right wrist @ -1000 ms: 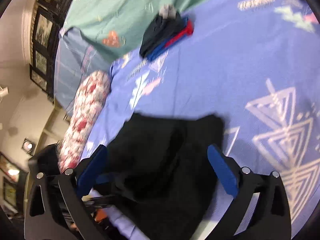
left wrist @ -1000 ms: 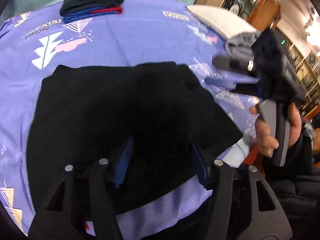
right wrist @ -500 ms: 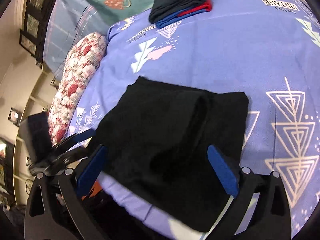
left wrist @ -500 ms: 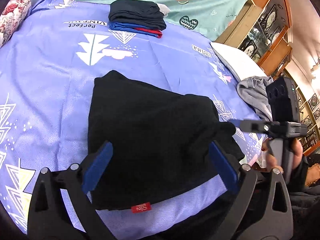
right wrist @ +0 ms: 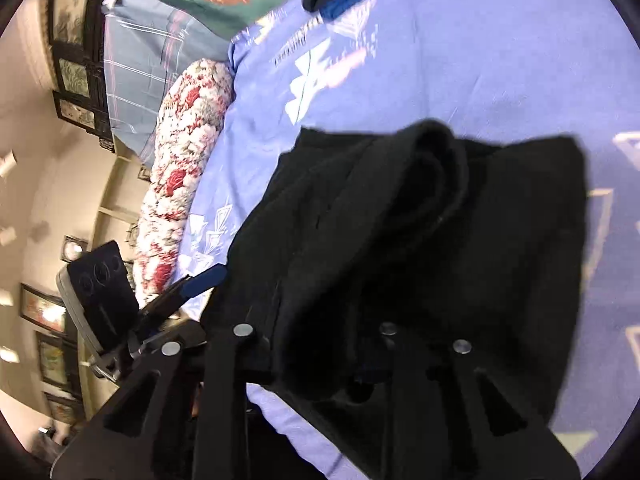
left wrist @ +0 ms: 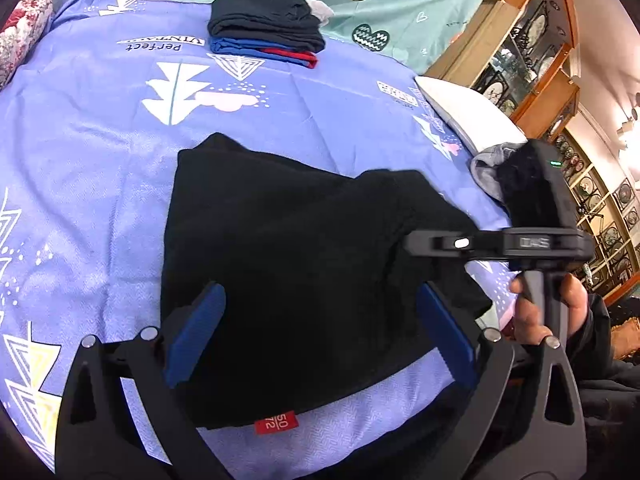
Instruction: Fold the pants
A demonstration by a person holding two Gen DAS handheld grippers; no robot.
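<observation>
Black pants (left wrist: pixel 288 248) lie folded on the purple patterned sheet (left wrist: pixel 100 152), a red size tag (left wrist: pixel 276 421) at their near edge. My left gripper (left wrist: pixel 320 292) hovers over the near part of the pants, open wide, its blue pads (left wrist: pixel 196 336) touching nothing. My right gripper (right wrist: pixel 316 320) is at the pants' right side with its jaws closing. Black cloth (right wrist: pixel 432 184) is bunched up between the fingers and hides the pads. In the left wrist view that right gripper (left wrist: pixel 416 244) shows side-on, held by a hand (left wrist: pixel 536 316).
A stack of folded dark, blue and red clothes (left wrist: pixel 264 28) sits at the far side of the bed. A floral bolster (right wrist: pixel 184 168) runs along the left edge. A white pillow (left wrist: pixel 464 116) and a grey garment (left wrist: pixel 486 164) lie right, with wooden cabinets (left wrist: pixel 520 40) beyond.
The left gripper let go of the pants, opened wide and drew back. The right gripper went from wide open to closed on the cloth, which now bunches up.
</observation>
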